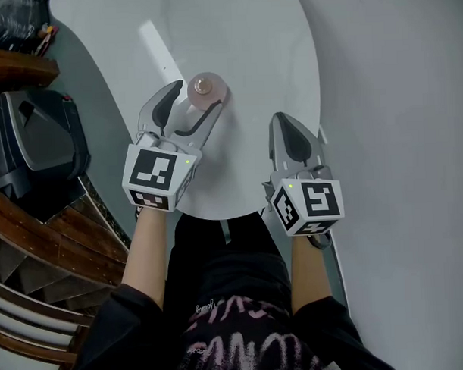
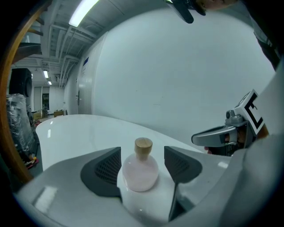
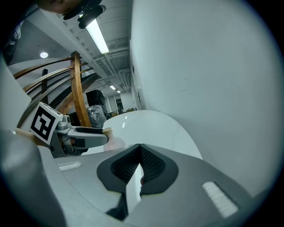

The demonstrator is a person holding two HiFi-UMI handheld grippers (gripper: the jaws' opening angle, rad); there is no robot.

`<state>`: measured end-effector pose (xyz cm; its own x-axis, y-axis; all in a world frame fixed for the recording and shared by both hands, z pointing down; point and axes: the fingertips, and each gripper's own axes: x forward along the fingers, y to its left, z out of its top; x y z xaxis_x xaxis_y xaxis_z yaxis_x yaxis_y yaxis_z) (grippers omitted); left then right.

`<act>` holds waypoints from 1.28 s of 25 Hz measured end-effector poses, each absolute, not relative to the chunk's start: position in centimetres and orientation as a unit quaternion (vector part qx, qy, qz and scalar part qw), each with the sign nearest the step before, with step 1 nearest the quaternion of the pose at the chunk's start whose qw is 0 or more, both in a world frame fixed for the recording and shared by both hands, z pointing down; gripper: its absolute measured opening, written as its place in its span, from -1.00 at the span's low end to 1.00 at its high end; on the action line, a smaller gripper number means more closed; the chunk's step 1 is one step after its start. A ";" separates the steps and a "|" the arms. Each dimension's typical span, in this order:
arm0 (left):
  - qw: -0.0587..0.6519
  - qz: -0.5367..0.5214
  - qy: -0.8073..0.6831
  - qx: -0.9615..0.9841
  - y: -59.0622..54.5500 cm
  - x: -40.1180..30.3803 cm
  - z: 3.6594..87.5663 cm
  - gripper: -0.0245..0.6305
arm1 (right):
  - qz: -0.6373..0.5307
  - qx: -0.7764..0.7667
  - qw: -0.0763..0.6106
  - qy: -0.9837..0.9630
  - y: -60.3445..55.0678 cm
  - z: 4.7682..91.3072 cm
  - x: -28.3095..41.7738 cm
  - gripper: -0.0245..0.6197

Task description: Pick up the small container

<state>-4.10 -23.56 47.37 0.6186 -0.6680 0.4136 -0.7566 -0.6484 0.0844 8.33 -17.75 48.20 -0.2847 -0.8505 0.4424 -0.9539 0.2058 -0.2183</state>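
The small container (image 2: 140, 170), a round pink bottle with a pale cork stopper (image 2: 143, 147), stands upright on the white round table (image 1: 249, 51), near the middle of the side closest to the person. Its base is on the tabletop, so nothing is lifted yet.

The left gripper (image 1: 200, 94) is right on it. Its jaws are spread wide, one dark ribbed pad on each side of the bottle's belly and the stopper poking up between them. In the left gripper view the right-hand pad shows a clear gap to the glass. The left-hand pad sits just beside it, perhaps brushing it, though the curve of the lens makes that hard to call. Either way, there's no squeeze on it.

Out to the side, the right gripper (image 1: 281, 122) hangs over the near right edge of the table, well apart from the bottle. Its jaws are pressed together with nothing between them. It looks like a bystander for this one.

My read on progress is that the approach and the lining-up are done and the bottle is bracketed nicely at its widest part. What's left is the pinch and the lift. That smooth round body could slip or tip if the pads close off-centre, so an even close matters.
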 end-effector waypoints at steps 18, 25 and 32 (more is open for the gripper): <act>0.126 0.181 -0.387 0.895 -24.7 -3.3 48.9 -0.04 | 0.240 0.600 0.119 -0.754 -17.6 49.4 9.4 -0.86; 0.129 0.192 -0.391 0.891 -24.9 -3.4 48.9 -0.18 | 0.245 0.600 0.121 -0.752 -17.6 49.6 9.5 -0.86; 0.124 0.184 -0.392 0.893 -24.8 -3.2 49.1 -0.36 | 0.247 0.603 0.119 -0.749 -17.2 50.0 9.9 -0.86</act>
<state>-3.17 -24.77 49.14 0.6254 -0.6536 0.4262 -0.7450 -0.6626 0.0771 9.91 -17.22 49.99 -0.2450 -0.8450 0.4754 -0.9621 0.1515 -0.2266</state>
